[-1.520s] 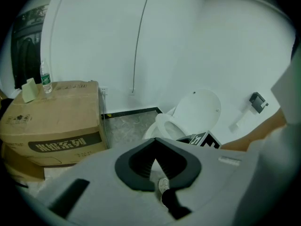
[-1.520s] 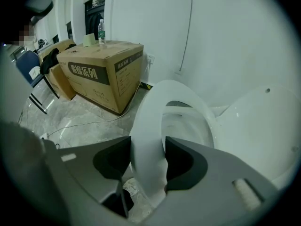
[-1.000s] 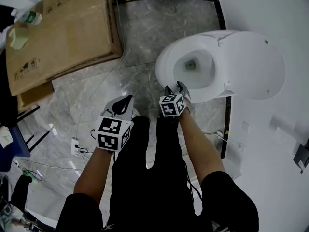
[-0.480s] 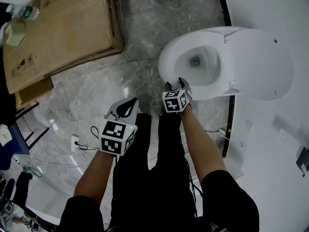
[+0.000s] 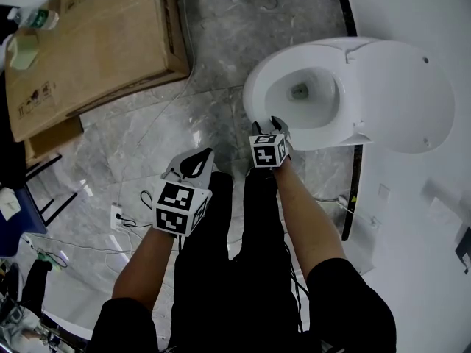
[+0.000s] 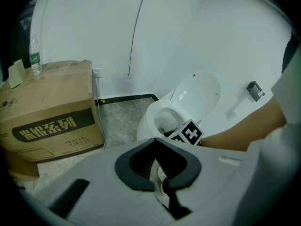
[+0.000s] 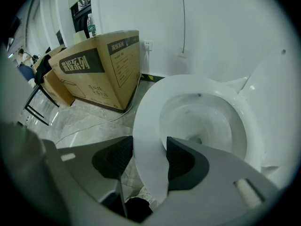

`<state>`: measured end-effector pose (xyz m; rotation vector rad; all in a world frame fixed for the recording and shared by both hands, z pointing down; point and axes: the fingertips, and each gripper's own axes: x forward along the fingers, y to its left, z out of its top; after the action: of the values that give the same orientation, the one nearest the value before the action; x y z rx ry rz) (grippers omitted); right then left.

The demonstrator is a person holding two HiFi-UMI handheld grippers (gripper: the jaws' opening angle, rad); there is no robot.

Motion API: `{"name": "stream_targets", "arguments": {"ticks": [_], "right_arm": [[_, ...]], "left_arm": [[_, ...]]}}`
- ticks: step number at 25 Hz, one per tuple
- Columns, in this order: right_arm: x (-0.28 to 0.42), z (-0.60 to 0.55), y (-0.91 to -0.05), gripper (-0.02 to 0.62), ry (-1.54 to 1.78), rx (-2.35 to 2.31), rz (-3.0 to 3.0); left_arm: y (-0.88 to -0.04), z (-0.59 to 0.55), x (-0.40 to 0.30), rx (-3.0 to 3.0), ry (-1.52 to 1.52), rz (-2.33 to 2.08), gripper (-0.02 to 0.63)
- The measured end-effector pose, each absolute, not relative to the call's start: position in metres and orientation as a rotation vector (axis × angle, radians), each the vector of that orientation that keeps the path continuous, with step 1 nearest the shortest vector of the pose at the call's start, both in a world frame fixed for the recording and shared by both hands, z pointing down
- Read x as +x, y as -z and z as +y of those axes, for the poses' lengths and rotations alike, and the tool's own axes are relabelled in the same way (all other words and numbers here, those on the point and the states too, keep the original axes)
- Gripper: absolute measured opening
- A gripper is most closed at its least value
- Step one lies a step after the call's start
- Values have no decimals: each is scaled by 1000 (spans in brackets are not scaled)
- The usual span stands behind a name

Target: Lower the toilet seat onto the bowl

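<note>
The white toilet seat lies flat on the bowl, and the lid stands raised behind it. My right gripper is at the seat's front edge. In the right gripper view the seat's front rim runs between the two pads, one outside the ring and one inside over the bowl. The jaws are closing, and both pads touch the rim. My left gripper hangs over the floor left of the toilet, jaws shut, holding nothing of the toilet. A thin pale scrap shows at its pad seam.
A large cardboard box stands on the marble floor at the left, with a bottle on it. A thin cable and a socket block lie on the floor. A black chair frame is at the far left. The person's black-trousered legs fill the lower middle.
The head camera has drifted a little. My right gripper stays at the seat's front rim and the left gripper has shifted slightly right. The lid stays up.
</note>
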<state>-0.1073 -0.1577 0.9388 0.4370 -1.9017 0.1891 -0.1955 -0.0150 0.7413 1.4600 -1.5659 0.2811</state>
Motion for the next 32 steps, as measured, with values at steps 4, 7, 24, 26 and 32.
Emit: {"name": "stream_targets", "arguments": {"ticks": [4,7,24,26,32], "right_arm": [[-108,-158,-942,232,-248,438,-1908],[-108,-159,-945,232,-276,423,-1910],[-113,-167,-916,183,-374,447,-2035],[-119,-173,-892,147,-365,476,-2077],[-125,-186,-805,8,-302,533,-2165]], "left_arm": [[-744,-19,-185,1466,-287,-1553,8],[-744,-23,-179,1475,-285,-1548,8],[-739,-41,-164,1475,-299,-1567,8],[-730,-46,-167,1475,-296,-1587,8],[-685,-65,-177,1455,-263,-1674,8]]}}
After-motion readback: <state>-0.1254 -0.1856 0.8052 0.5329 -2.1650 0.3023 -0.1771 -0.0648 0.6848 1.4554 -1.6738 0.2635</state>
